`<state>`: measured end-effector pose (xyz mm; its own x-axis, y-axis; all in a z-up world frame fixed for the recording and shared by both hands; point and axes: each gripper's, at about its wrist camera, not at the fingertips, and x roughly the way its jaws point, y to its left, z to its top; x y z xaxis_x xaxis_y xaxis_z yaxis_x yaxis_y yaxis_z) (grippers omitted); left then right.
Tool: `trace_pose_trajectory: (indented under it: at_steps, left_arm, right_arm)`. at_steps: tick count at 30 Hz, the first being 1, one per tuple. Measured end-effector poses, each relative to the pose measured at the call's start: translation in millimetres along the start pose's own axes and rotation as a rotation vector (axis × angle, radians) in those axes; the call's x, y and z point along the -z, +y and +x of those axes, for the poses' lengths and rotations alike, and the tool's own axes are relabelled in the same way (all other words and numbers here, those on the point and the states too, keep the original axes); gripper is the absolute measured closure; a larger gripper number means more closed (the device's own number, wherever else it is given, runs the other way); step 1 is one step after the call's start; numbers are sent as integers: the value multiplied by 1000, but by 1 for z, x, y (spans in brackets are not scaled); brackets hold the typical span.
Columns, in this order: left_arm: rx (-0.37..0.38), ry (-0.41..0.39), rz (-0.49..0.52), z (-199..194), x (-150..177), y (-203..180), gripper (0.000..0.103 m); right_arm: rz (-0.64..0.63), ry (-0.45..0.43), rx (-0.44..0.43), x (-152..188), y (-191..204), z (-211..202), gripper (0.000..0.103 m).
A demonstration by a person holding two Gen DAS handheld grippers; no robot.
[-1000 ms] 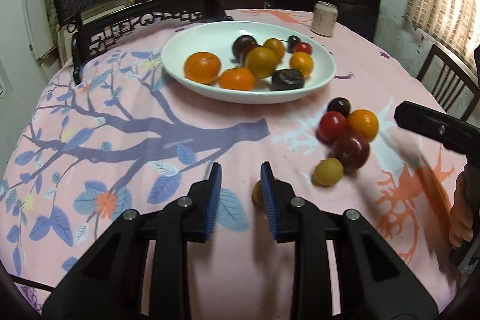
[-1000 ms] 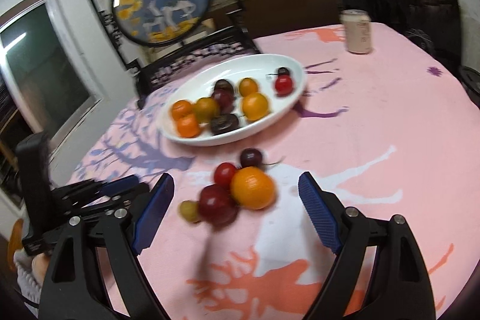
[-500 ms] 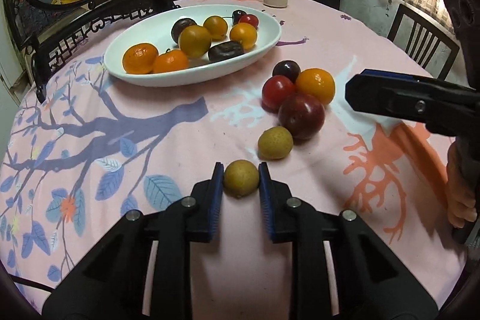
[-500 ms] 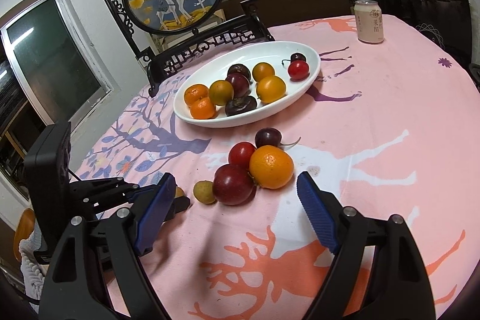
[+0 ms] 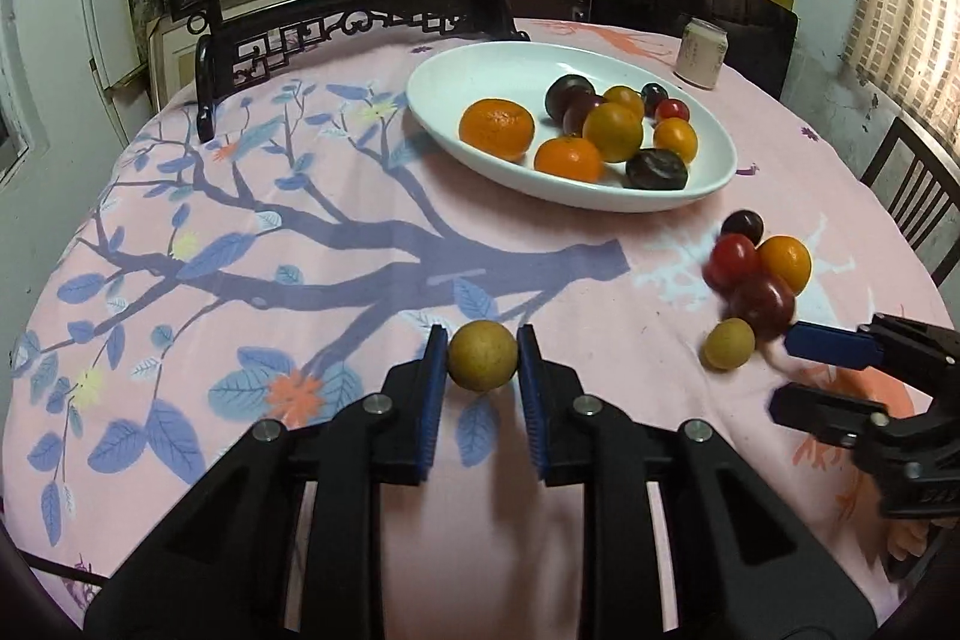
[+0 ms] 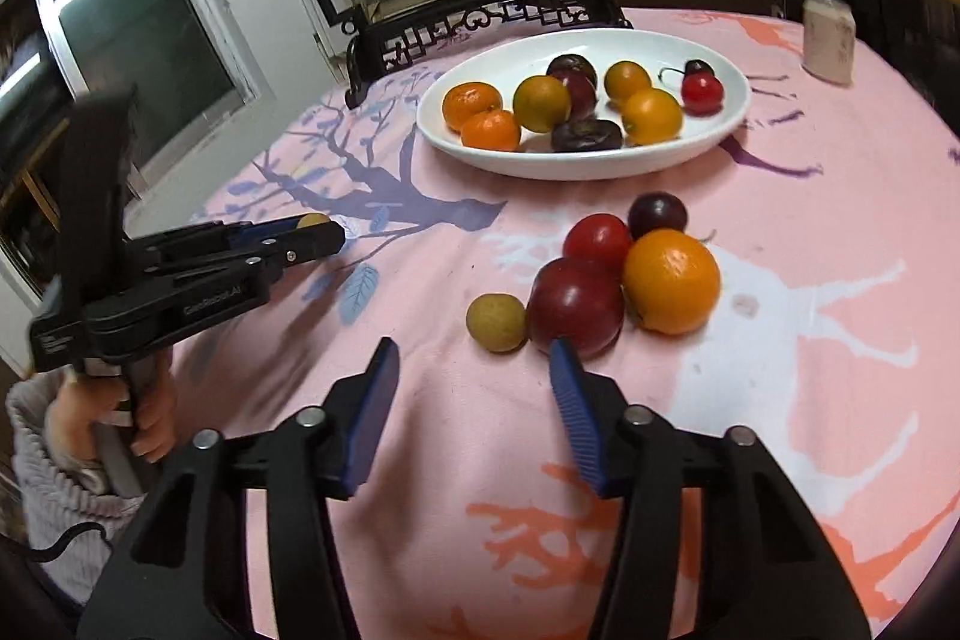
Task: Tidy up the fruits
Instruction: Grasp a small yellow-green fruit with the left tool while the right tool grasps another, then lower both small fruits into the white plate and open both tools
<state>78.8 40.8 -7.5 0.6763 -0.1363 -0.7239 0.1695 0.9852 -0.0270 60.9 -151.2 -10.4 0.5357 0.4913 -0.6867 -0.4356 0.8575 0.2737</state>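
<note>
Left gripper (image 5: 483, 361) is being kept clamped on a small longan (image 5: 483, 355), with the white dish (image 5: 444, 85) lying ahead and rightward. Right gripper (image 6: 474, 388) is being held wide open and empty, just short of the second longan (image 6: 497, 322).

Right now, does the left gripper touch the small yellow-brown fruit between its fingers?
Touching. In the left wrist view both blue pads of the left gripper press the sides of the yellow-brown fruit, with no gap.

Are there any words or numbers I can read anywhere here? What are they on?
"GenRobot.AI", as best it reads: pale letters on the black side of the left tongs, seen from the right wrist camera.
White label lower on the same handle: too small to read.
Can at the table's far edge: print too blurred to read.
Nothing else carries words.
</note>
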Motion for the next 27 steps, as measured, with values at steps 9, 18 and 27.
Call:
trace_pose_trajectory:
  at_steps: [9, 18, 27]
  left_arm:
    - [5, 43, 23, 11, 2, -7, 79]
    - [0, 67, 50, 19, 5, -14, 79]
    - [-13, -49, 54, 2, -68, -15, 79]
  right_arm:
    - [-35, 60, 91, -15, 6, 35, 66]
    - [-51, 62, 105, -9, 5, 28, 78]
    - [88, -87, 60, -62, -38, -16, 78]
